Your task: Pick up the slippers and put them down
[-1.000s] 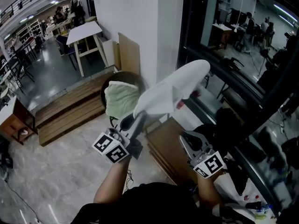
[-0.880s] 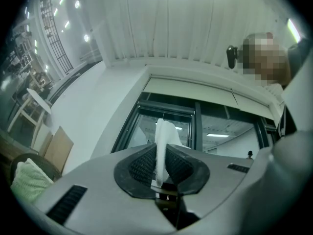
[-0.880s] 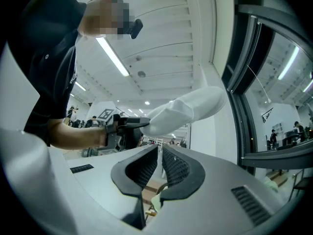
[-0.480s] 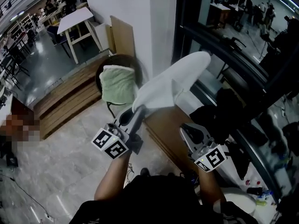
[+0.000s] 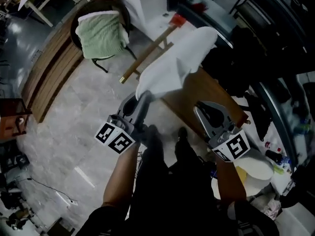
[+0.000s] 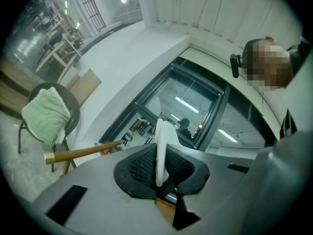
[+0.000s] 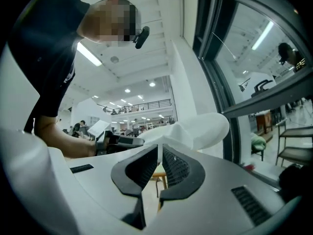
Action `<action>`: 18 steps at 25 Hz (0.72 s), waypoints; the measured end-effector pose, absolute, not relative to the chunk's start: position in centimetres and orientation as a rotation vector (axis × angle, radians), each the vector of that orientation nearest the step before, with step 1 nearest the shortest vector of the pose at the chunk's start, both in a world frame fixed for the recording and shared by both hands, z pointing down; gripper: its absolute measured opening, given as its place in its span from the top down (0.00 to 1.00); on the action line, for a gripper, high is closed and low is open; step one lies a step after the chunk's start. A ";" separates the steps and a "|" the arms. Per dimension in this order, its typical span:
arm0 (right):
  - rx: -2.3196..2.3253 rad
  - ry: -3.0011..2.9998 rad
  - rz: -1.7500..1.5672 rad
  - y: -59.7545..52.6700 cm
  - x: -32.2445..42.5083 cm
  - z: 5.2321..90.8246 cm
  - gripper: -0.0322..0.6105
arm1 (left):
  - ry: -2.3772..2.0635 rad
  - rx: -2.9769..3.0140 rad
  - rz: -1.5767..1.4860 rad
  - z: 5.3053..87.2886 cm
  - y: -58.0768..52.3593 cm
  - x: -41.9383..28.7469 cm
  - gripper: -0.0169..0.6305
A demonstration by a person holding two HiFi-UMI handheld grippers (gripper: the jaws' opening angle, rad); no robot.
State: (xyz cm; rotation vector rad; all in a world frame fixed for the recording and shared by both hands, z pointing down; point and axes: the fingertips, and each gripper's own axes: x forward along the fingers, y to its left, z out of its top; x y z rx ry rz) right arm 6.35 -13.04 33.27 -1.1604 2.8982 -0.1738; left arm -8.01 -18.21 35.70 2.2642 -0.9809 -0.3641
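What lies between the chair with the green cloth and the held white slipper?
A wooden handle with a red end slants between the chair and the slipper; the head view shows it.

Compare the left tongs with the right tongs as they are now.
The left tongs pinch the edge of a white slipper; the right tongs are closed and empty. In the head view the left tongs hang over the pale floor, the right tongs over a brown board. Both are grey, with black ribbed pads and a marker cube.
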 end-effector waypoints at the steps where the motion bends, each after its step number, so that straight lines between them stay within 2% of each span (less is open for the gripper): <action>1: -1.170 2.904 -0.210 -13.3 6.7 34.8 0.89 | -0.977 2.233 -0.346 37.9 -18.5 -7.5 0.90; 10: -1.153 2.874 -0.458 -16.2 7.5 46.8 0.89 | -1.013 2.024 -0.241 54.4 -20.4 -6.4 0.90; 18: -1.084 2.847 -0.568 -16.8 6.1 52.3 0.89 | -1.039 1.915 -0.182 62.3 -19.0 -8.1 0.90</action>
